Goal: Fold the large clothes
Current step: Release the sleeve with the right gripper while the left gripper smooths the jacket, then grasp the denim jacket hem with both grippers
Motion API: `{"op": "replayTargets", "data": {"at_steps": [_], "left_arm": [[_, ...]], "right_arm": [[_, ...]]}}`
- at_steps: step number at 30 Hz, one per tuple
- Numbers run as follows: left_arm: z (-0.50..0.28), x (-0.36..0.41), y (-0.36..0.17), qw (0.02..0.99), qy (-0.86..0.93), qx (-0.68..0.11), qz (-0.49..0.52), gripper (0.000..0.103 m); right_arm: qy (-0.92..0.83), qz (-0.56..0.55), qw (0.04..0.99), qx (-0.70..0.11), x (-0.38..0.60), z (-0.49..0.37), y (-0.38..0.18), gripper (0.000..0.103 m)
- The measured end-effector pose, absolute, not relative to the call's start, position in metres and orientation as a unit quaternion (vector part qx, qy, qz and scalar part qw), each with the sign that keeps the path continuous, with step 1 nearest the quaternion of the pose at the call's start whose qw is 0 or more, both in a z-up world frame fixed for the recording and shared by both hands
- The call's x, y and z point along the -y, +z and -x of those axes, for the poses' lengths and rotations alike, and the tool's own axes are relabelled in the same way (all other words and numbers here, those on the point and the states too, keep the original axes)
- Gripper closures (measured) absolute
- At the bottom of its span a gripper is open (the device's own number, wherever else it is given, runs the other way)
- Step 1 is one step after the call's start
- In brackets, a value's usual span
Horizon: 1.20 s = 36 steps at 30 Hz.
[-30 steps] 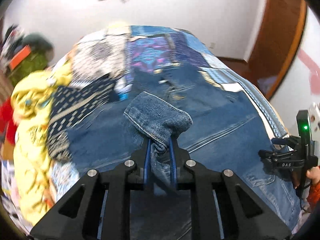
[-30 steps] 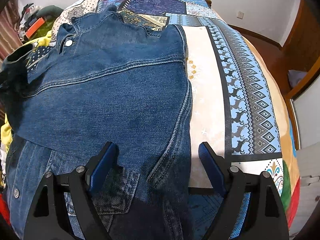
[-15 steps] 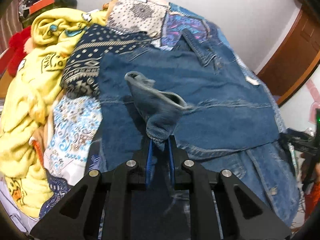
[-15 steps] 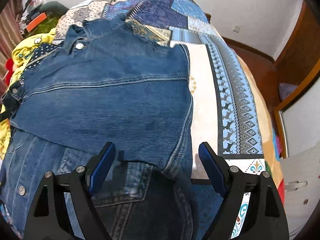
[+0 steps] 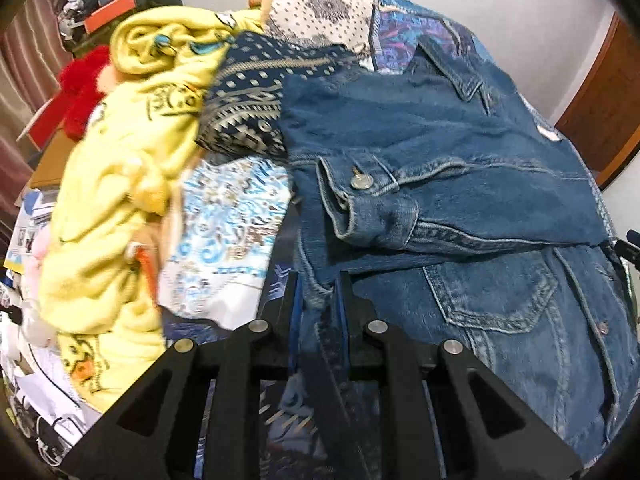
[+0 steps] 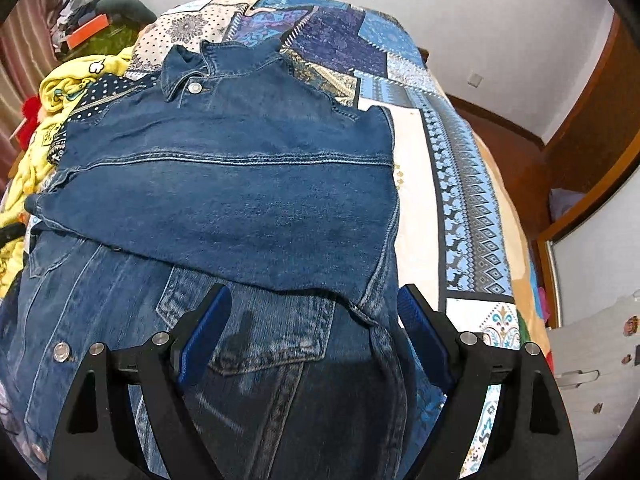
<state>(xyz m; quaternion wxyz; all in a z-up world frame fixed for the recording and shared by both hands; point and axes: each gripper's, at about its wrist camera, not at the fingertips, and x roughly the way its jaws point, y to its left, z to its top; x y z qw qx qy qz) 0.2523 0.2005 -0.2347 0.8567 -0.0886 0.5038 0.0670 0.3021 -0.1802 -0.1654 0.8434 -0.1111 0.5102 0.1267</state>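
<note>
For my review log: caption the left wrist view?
Left gripper pinches denim jacket fabric beside a yellow garment.

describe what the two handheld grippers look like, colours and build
Both match. The left gripper and right gripper each have matte black angular linkage arms with triangular cut-outs, joined by round silver pivot pins. Their fingers carry ribbed blue pads on the inner faces. No cables, markings, hands or sleeves show in these views.

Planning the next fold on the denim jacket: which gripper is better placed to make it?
Left, probably. The left gripper is already shut on the denim jacket by its sleeve. The right gripper hovers over the hem, jaws open, holding nothing.
</note>
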Motion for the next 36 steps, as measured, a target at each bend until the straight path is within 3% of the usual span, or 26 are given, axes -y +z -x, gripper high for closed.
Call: {"op": "replayTargets", "data": {"at_steps": [3, 5, 7, 16, 36], "left_arm": [[-0.241, -0.205, -0.216, 0.866, 0.070, -0.488, 0.088, 0.075], [-0.233, -0.204, -0.201, 0.874, 0.083, -0.472, 0.077, 0.041], [-0.224, -0.201, -0.190, 0.882, 0.090, -0.457, 0.071, 0.036], [-0.188, -0.190, -0.178, 0.882, 0.080, -0.459, 0.071, 0.030], [-0.132, -0.168, -0.255, 0.810, 0.008, -0.547, 0.210, 0.030]], "right_arm": [[0.122, 0.117, 0.850, -0.499, 0.181, -0.296, -0.158, 0.020], [0.125, 0.116, 0.856, -0.489, 0.183, -0.288, -0.150, 0.020], [0.124, 0.112, 0.860, -0.482, 0.186, -0.281, -0.144, 0.020], [0.123, 0.078, 0.867, -0.477, 0.212, -0.248, -0.133, 0.020], [0.149, -0.107, 0.813, -0.553, 0.284, -0.196, -0.185, 0.020]]}}
